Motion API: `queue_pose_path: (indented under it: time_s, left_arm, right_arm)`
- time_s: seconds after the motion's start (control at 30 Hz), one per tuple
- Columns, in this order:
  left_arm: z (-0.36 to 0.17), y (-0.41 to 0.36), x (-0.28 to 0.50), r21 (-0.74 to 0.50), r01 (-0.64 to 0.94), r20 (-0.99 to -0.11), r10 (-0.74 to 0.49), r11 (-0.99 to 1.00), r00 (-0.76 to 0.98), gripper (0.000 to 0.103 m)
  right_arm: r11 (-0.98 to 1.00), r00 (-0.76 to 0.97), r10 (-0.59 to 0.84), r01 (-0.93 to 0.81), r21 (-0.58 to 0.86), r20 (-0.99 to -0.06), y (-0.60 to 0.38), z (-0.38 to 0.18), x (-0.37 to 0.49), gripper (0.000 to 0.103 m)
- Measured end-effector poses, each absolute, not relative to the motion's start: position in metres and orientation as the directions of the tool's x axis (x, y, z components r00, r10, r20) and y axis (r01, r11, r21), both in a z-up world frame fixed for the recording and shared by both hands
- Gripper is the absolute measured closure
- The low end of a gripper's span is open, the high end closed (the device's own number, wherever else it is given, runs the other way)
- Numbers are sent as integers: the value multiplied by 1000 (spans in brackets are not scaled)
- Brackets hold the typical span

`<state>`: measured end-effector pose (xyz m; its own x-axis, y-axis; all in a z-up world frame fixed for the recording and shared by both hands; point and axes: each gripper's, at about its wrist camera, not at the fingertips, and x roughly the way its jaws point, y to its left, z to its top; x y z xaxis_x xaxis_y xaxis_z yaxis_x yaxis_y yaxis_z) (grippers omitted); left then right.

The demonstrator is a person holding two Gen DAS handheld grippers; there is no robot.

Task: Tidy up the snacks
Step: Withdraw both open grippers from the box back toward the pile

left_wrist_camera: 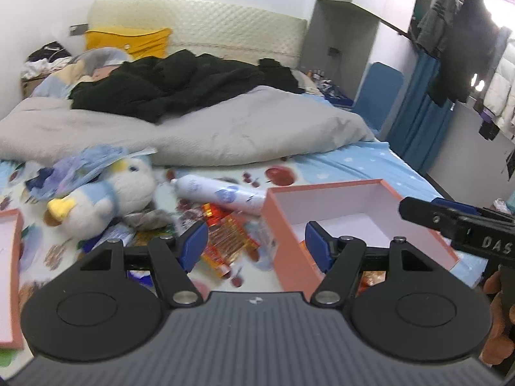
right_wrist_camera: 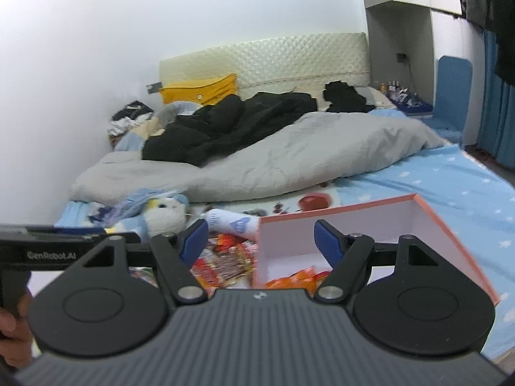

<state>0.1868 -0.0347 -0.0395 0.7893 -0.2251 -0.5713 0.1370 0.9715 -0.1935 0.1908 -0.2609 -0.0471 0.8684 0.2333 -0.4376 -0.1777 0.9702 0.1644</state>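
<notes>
A pink box (left_wrist_camera: 322, 193) with a white inside sits on the bed; it also shows in the right wrist view (right_wrist_camera: 450, 234), with an orange snack packet (right_wrist_camera: 293, 278) in it. Red and orange snack packets (left_wrist_camera: 225, 234) lie loose left of the box, also in the right wrist view (right_wrist_camera: 225, 257). A white tube-shaped pack (left_wrist_camera: 219, 193) lies behind them. My left gripper (left_wrist_camera: 256, 241) is open and empty, above the packets and the box's left wall. My right gripper (right_wrist_camera: 257, 241) is open and empty over the box's left edge.
A plush penguin (left_wrist_camera: 106, 193) and a blue wrapper (left_wrist_camera: 83, 167) lie left of the snacks. A pink lid (left_wrist_camera: 13, 257) sits at the far left. A grey duvet (left_wrist_camera: 225, 128) and black clothes (left_wrist_camera: 180, 87) cover the bed behind. The bed's edge is at the right.
</notes>
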Motion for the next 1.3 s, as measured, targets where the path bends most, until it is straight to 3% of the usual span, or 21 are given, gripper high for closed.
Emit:
queue_pose_path:
  time_s: [0.43, 1.0, 1.1, 1.2, 1.27, 1.3]
  left_arm:
    - [-49, 6, 132, -175, 57, -562, -148, 983, 814, 30]
    - [-79, 19, 97, -191, 23, -610, -137, 981, 780, 27]
    - [-87, 23, 108, -187, 12, -630, -130, 982, 765, 18]
    - [-93, 28, 122, -190, 14, -638, -134, 982, 759, 16]
    - [-97, 30, 131, -186, 19, -644, -137, 982, 753, 16]
    - [-100, 30, 137, -181, 17, -649, -133, 983, 749, 16]
  right_arm:
    - [960, 862, 269, -205, 191, -430, -225, -79, 149, 29]
    - [964, 819, 264, -205, 169, -509, -192, -114, 125, 29]
    - [960, 810, 277, -217, 174, -518, -188, -120, 131, 29]
    - [959, 803, 283, -228, 169, -525, -185, -124, 140, 28]
    - [958, 800, 286, -227, 175, -527, -184, -126, 146, 18]
    - [957, 804, 288, -225, 182, -521, -184, -126, 149, 17]
